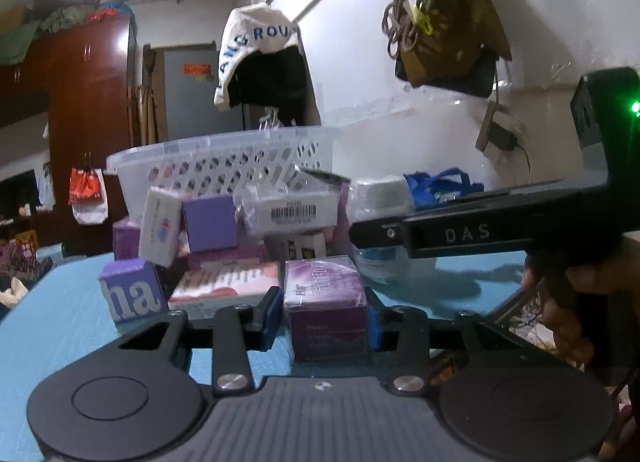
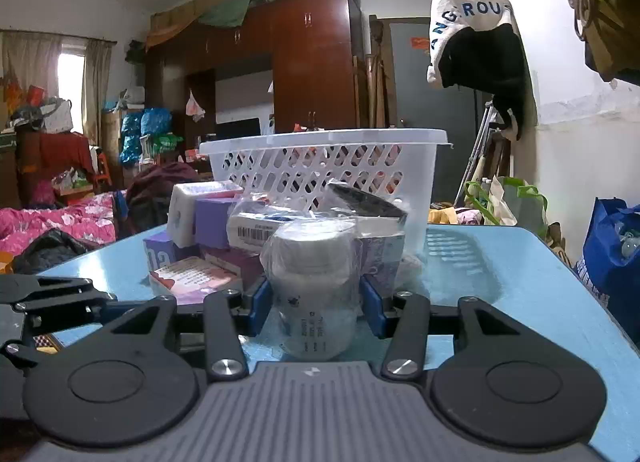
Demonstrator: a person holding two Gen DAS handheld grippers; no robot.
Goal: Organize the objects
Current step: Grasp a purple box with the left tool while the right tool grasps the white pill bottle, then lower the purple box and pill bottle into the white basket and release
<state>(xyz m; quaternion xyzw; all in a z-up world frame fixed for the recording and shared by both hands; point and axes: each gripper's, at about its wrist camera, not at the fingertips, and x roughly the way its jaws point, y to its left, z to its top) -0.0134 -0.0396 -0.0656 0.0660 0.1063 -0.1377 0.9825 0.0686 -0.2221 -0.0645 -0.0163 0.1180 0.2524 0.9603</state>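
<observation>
The left gripper [image 1: 325,318] is clenched on a purple box [image 1: 326,302], its blue pads pressing on the box's two sides near the front edge of the blue table [image 1: 60,310]. The right gripper [image 2: 316,304] is clenched on a white bottle [image 2: 314,286] wrapped in clear film, with a blue pad set against each side of the bottle body. Both items stand on the table surface at this moment; neither appears lifted. Behind them lies an unsorted pile: a box with white lettering on purple [image 1: 134,290], a pink-and-white packet [image 1: 224,284], a white box [image 1: 160,225] leaning upright, a plain purple box [image 1: 210,221], and a bagged white carton bearing a barcode [image 1: 292,213]. The white perforated basket [image 1: 224,165] stands directly behind the pile, touching or just beside it. Coloured shapes show through the basket's holes, but whether these are items inside it or the room behind cannot be told. Judged from this layout, the task is at an early stage: the pile remains on the table and two items are only now secured. Remaining work, presumably, is to carry the box and the bottle to the basket, then repeat for each item in the pile. Note that the stacked items lean on one another; removing one may shift the others.
</observation>
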